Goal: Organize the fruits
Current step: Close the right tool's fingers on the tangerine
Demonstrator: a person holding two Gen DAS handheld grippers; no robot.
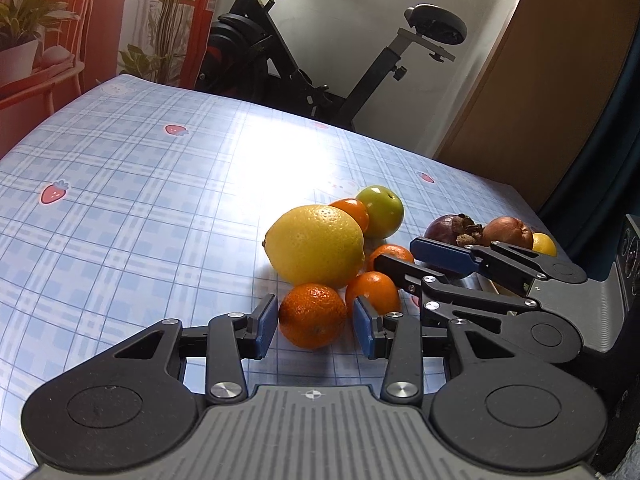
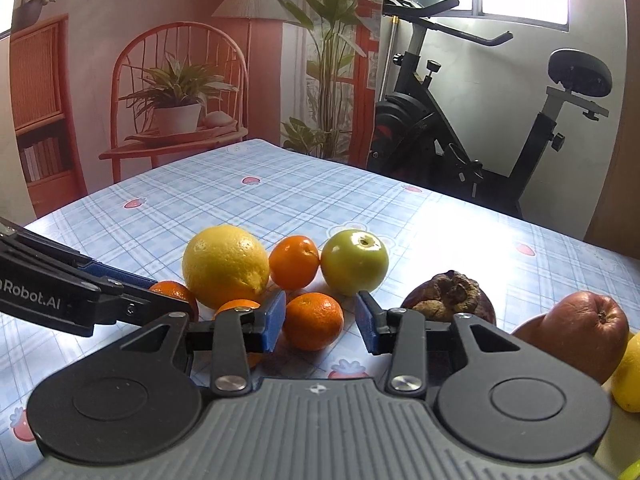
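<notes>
Left jaws: the left gripper has its jaws narrowly apart around a small, round, dimpled orange mandarin. One blue pad touches the peel and a sliver of gap shows at the other, so nothing is clamped.
Right jaws: the right gripper has its jaws set the same way around a second small orange mandarin. One pad is against it, with a clear gap at the other.
Both mandarins: resting on the worktop, which is covered in a pale blue plaid cloth printed with strawberries.
Just ahead of the left jaws: a large yellow dimpled lemon, touching the dimpled mandarin from behind.
Beside the left jaws: a third mandarin, just outside the pad that stands clear.
Ahead of the right jaws: a round green apple, with a fourth mandarin wedged between it and the lemon.
Outside the right jaws: a dark purple mangosteen with a dried brown cap, then a reddish-brown round fruit, then a small yellow fruit at the edge of view.
Far beyond both jaws: a black exercise bike stands past the worktop's end.
</notes>
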